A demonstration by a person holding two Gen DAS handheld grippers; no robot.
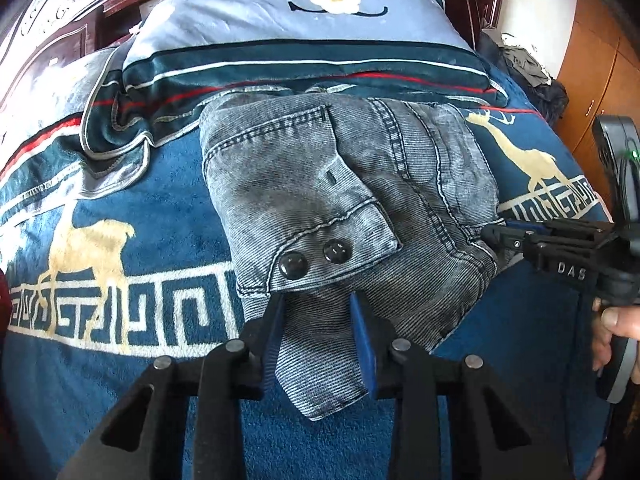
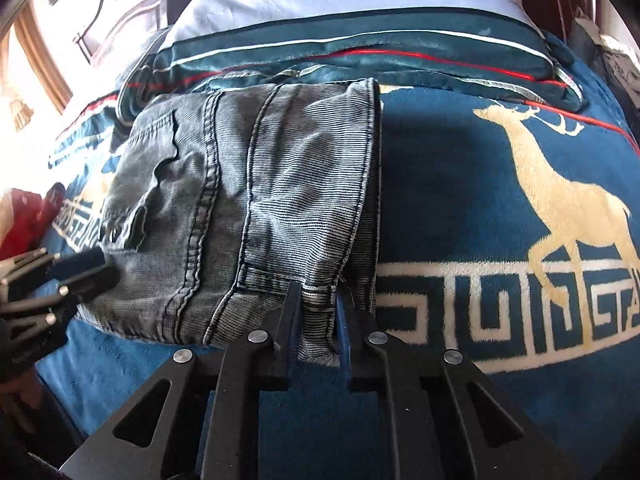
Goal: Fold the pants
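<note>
Grey washed denim pants (image 1: 344, 184) lie folded into a compact bundle on a blue blanket, a flap with two dark buttons (image 1: 312, 258) on top. My left gripper (image 1: 318, 312) is closed on the bundle's near edge, cloth between its blue pads. My right gripper (image 2: 318, 300) is closed on the waistband corner (image 2: 318, 296) at the bundle's near right edge. In the left wrist view the right gripper (image 1: 496, 234) enters from the right and touches the pants' right side. In the right wrist view the left gripper (image 2: 100, 270) grips the pants (image 2: 248, 200) at their left edge.
The blue blanket (image 1: 140, 248) with cream deer and a key pattern covers the bed. A folded blue and teal quilt (image 1: 304, 48) lies right behind the pants. Dark wooden headboard at the back, clothes pile (image 1: 528, 68) and wooden wardrobe at far right.
</note>
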